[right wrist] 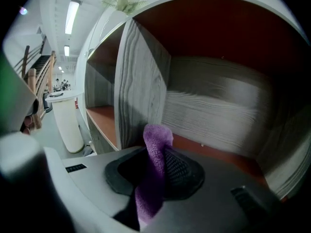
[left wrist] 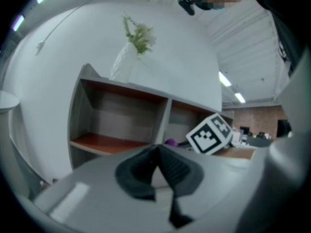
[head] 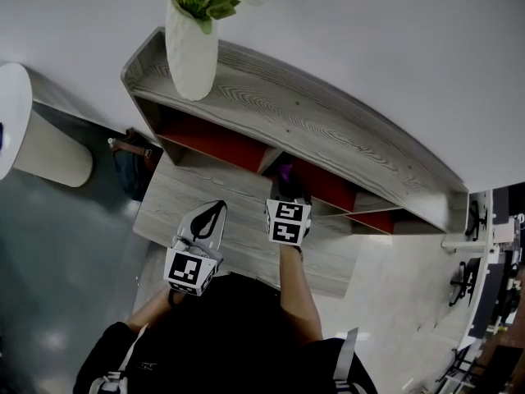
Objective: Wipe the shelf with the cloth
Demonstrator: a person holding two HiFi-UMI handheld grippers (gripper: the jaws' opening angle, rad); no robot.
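Right gripper view looks along the right tool [right wrist: 156,174], whose ribbed dark pads are closed on a purple cloth [right wrist: 156,142]: a rounded fold stands proud of the tips and a loose tail hangs back beneath them. The cloth looks like napped microfibre, so I judge it light, limp and grippy rather than slick. It will crumple under pressure and not push flat, and a pinch on a bunched fold like this one suits it, with enough fabric ahead of the pads to meet the wood. That fold sits at the mouth of the shelf [right wrist: 218,152], just right of the upright divider and low over the compartment's red-brown floor; whether it touches that floor I cannot tell. The shelf is stiff, flat board, grey with printed wood grain on its back and divider, smooth and matte. The left tool [left wrist: 156,152] appears to have its tips together on nothing, held over the grey grained tabletop [head: 176,199] in front. On the shelf's curved top stands a white ribbed vase [head: 191,52] with greenery, well away from the wiping spot.
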